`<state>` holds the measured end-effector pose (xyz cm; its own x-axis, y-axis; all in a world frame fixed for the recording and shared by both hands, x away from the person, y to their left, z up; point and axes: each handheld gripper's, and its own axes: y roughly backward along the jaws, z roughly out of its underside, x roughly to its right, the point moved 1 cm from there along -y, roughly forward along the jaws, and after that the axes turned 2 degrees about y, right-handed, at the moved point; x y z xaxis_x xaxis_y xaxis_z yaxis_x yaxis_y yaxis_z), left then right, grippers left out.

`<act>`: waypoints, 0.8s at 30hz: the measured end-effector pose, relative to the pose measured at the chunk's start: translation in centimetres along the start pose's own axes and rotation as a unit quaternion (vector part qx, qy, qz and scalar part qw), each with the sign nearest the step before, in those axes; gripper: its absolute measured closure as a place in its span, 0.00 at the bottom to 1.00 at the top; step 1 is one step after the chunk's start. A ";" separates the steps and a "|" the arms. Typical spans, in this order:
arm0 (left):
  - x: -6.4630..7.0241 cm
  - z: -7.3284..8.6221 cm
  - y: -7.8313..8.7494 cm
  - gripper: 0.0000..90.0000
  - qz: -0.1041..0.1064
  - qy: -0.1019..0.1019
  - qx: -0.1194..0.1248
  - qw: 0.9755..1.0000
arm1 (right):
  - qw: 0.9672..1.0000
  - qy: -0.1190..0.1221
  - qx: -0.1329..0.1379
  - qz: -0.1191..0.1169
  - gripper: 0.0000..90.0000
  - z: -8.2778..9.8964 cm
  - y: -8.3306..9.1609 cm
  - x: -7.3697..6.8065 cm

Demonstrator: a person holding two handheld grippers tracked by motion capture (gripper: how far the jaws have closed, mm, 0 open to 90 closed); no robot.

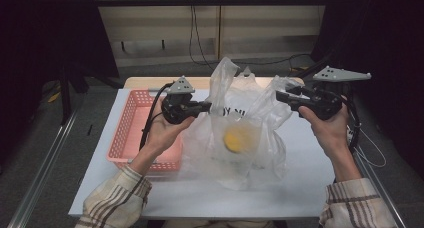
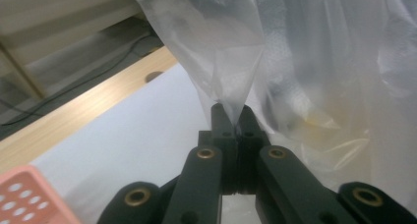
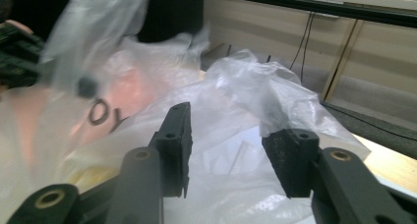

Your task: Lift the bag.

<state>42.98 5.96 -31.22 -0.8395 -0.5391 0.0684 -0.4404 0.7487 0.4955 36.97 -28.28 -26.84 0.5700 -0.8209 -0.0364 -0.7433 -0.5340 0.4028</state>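
Note:
A clear plastic bag [image 1: 240, 138] with dark lettering stands crumpled on the white table, and a yellow round thing [image 1: 234, 139] shows through its film. My left gripper [image 1: 207, 107] is at the bag's upper left edge. In the left gripper view its jaws [image 2: 235, 123] are shut on a pinched strip of the bag [image 2: 236, 52], which rises from the pads. My right gripper [image 1: 280, 95] is at the bag's upper right edge. Its jaws [image 3: 231, 145] stand open, and bag film [image 3: 246, 86] lies behind and between them without being pressed.
A pink perforated basket [image 1: 131, 123] sits on the table's left part, under my left forearm. The white tabletop [image 1: 300, 188] lies on a wooden board [image 2: 88, 106]. Cables hang at the back wall [image 1: 192, 33].

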 end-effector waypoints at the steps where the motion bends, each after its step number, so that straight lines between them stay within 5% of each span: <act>1: -0.2 -0.1 -0.1 1.00 -0.009 0.002 0.000 1.000 | 1.000 0.001 -0.001 -0.001 0.60 0.2 0.1 0.0; 5: -1.4 -0.4 -0.6 1.00 -0.041 0.027 0.002 0.999 | 1.000 0.001 -0.001 -0.016 0.58 0.9 0.6 0.0; 10: -2.0 -0.2 -1.2 1.00 -0.065 0.033 -0.006 0.997 | 1.000 -0.001 0.010 -0.028 0.61 1.7 1.7 0.1; 16: -3.1 0.2 -1.7 1.00 -0.073 0.054 -0.013 0.996 | 0.997 -0.018 0.023 -0.069 0.84 2.6 2.9 1.1; 20: -3.6 0.6 -1.8 1.00 -0.073 0.065 -0.017 0.995 | 0.998 -0.014 0.023 -0.054 0.80 3.1 3.5 1.3; 22: -3.6 0.8 -1.8 1.00 -0.077 0.072 -0.013 0.994 | 0.999 -0.014 0.017 -0.049 0.91 3.4 3.5 1.5; 24: -3.9 0.9 -1.7 1.00 -0.072 0.070 -0.016 0.995 | 0.999 -0.011 0.008 -0.047 0.89 3.9 3.4 1.6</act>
<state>46.67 7.12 -33.10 -0.7145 -0.6903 0.1137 -0.5405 0.6478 0.5369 34.00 -32.23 -29.07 0.6298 -0.7711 -0.0931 -0.6929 -0.6120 0.3814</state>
